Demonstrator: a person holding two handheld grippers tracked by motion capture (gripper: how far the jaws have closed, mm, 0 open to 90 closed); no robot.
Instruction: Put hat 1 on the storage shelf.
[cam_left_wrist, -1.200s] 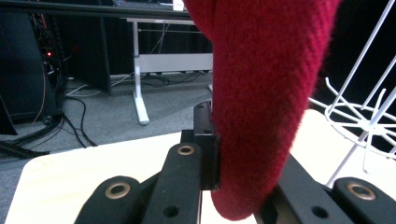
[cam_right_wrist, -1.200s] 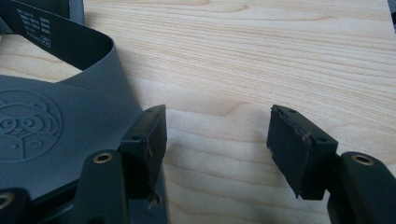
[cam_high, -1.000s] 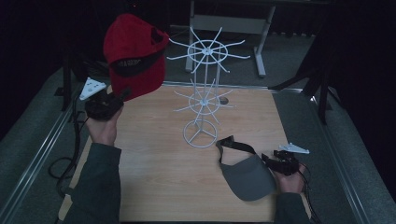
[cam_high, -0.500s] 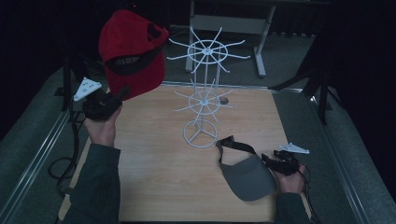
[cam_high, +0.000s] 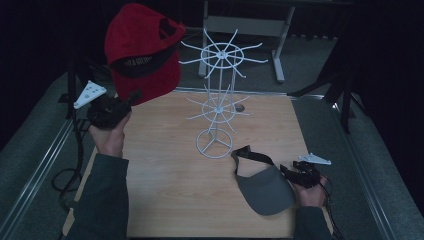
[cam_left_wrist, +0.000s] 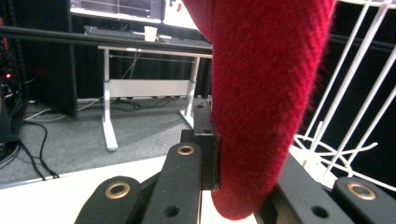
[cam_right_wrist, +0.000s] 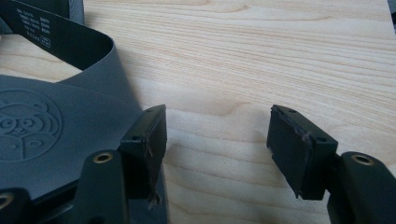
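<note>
Up goes our left gripper (cam_high: 131, 97), clamping the red fabric cap (cam_high: 142, 55) left of the white wire rack (cam_high: 217, 100); our right gripper (cam_high: 290, 172) gapes empty beside the grey visor (cam_high: 262, 187).

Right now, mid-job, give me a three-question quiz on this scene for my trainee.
1. True or false: the left gripper is shut on the red cap.
2. The grey visor is: A) hanging on the white rack; B) lying on the wooden table; C) lifted in the air.
3. Fill in: the right gripper has its jaws ____, with bare wood between them.

Key: 1 true, the jaws clamp the cap's edge; 2 B; 3 open.
</note>
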